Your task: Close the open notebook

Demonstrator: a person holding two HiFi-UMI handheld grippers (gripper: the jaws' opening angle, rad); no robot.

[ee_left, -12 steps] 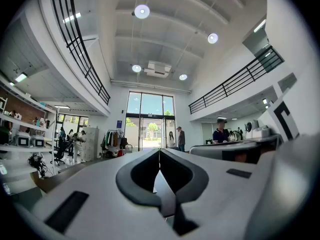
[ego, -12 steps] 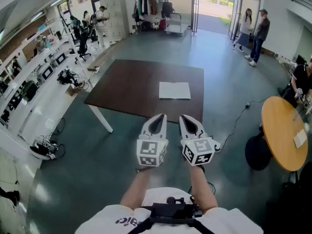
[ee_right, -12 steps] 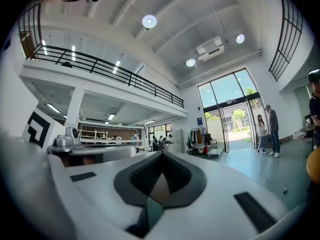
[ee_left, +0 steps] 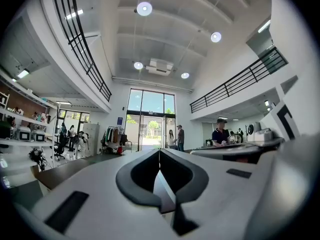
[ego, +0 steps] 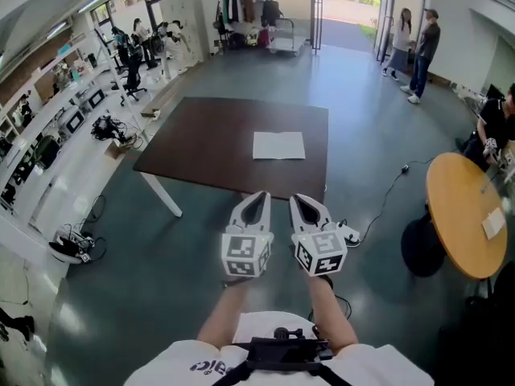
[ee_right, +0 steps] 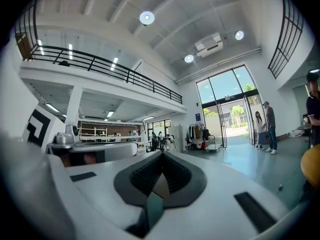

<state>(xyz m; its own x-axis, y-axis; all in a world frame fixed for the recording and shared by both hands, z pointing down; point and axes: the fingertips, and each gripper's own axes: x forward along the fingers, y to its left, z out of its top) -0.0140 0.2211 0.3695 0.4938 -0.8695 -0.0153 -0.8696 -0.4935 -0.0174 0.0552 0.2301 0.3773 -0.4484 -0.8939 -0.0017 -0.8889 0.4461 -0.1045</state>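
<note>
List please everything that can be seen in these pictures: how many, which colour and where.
table: one, dark brown, rectangular, on the floor ahead.
notebook: one, white, lying flat on the right half of the table.
round table: one, orange, at the right edge.
paper: one, white, on the round table.
cable: one, dark, on the floor between the two tables.
people by the door: two, standing, far right.
clothes rack: one, with dark clothes, at the far end.
benches: white, along the left wall, with equipment on them.
left gripper: one, white, shut, empty, held short of the table.
right gripper: one, white, shut, empty, beside the left one.
</note>
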